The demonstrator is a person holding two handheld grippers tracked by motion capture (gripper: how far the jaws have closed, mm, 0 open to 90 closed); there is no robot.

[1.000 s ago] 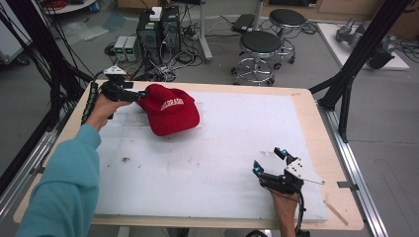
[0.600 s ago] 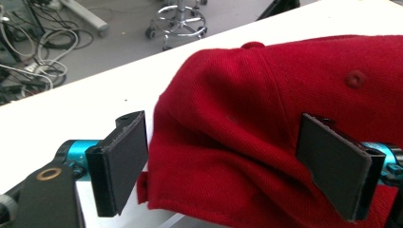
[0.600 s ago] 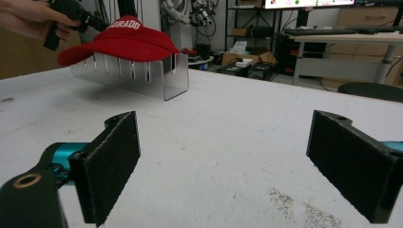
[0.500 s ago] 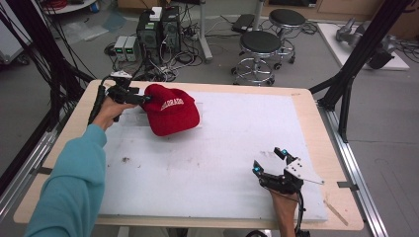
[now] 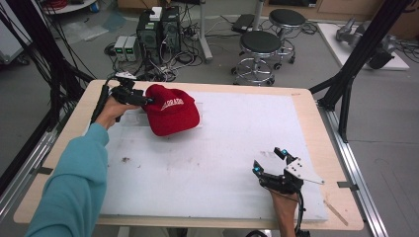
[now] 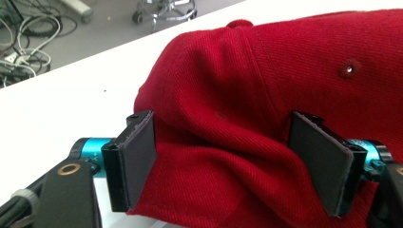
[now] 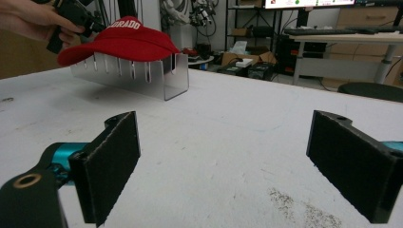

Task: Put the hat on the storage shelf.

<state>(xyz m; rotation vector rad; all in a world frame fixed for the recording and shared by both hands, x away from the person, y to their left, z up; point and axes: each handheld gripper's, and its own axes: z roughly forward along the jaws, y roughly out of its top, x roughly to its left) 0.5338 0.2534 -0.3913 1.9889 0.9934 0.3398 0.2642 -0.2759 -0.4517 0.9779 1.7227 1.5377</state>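
Note:
A red cap [image 5: 173, 111] with white lettering rests on a clear slotted stand [image 7: 142, 76] at the far left of the white mat. My left gripper [image 5: 143, 101] reaches it from the left. In the left gripper view its jaws have just been closing, and both pads [image 6: 138, 161] now press into the bunched crown fabric of the cap [image 6: 266, 95] between them. My right gripper [image 5: 269, 160] rests near the mat's front right edge. Its jaws stand wide open over bare mat, with the gripper [image 7: 223, 156] pointing toward the cap [image 7: 123, 40].
The white mat [image 5: 232, 143] covers most of the wooden table [image 5: 316, 118]. Small dark specks [image 5: 123, 159] lie on the mat at front left. Beyond the far edge stand two stools [image 5: 259, 44] and computer boxes with cables [image 5: 158, 24]. A black frame post [image 5: 346, 84] rises at the right.
My left hand has edged slightly toward the far side, and the cap has shifted a little with it. The right gripper has stayed where it was.

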